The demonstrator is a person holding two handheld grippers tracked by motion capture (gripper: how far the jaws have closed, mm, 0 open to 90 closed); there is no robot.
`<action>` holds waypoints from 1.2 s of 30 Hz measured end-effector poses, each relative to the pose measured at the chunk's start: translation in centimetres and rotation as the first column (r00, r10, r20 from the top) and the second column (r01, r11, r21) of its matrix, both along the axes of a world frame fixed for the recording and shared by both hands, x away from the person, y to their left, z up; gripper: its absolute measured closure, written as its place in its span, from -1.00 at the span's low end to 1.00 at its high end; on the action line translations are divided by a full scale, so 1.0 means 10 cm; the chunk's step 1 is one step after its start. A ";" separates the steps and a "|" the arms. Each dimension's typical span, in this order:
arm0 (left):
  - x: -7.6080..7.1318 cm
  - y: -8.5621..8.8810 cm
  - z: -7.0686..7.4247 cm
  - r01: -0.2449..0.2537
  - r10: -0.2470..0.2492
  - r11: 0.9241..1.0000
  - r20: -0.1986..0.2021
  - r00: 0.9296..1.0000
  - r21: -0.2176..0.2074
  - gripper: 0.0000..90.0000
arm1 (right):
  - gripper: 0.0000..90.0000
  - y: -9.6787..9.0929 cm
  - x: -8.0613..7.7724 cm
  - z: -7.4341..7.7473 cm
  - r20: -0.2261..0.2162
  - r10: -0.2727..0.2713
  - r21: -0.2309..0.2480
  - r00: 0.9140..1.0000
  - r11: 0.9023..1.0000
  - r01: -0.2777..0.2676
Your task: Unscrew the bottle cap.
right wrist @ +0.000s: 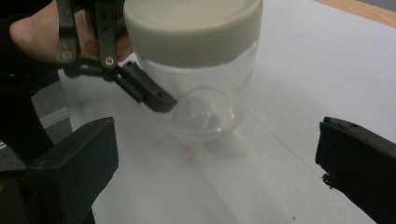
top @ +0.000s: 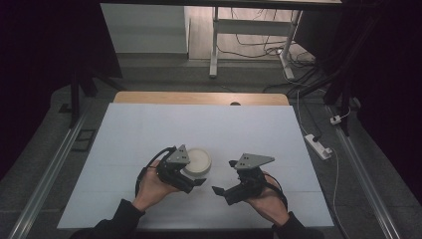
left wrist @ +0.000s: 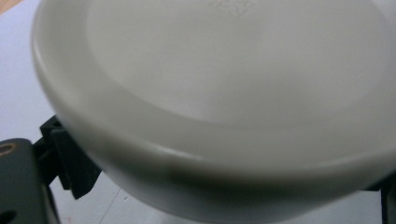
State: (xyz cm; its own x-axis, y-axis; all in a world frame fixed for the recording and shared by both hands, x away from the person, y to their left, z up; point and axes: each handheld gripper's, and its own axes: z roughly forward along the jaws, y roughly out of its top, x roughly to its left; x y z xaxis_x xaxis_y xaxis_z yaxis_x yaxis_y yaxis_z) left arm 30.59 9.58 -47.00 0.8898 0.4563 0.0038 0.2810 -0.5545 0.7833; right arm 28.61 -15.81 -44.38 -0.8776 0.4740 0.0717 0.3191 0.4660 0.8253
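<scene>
I hold the left gripper point(top: 195, 178) closed around the jar point(top: 197, 163), its jaws gripping the clear body under the white lid point(right wrist: 191, 23). The jar stands mid-desk point(top: 149, 129), nearer the front edge. My right gripper point(top: 222, 177) sits just beside it, jaws wide, empty.

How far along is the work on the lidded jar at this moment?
Done: the left gripper is closed around the clear jar below its cream lid, steadying it on the white mat. In hand: the right gripper is open and apart from the jar. Left: the lid is still on, and probably comes off next.
</scene>
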 end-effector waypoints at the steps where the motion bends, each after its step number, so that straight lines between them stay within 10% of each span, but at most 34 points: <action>1: 0.00 0.00 0.00 0.001 -0.001 1.000 -0.001 1.000 0.000 -0.84 | -1.00 0.00 0.00 0.00 0.000 0.000 0.000 1.000 1.000 0.000; 36: -0.01 0.00 0.01 0.017 -0.018 1.000 -0.007 1.000 -0.013 -0.84 | -1.00 0.64 0.27 0.11 0.029 0.027 0.010 0.999 1.000 -0.027</action>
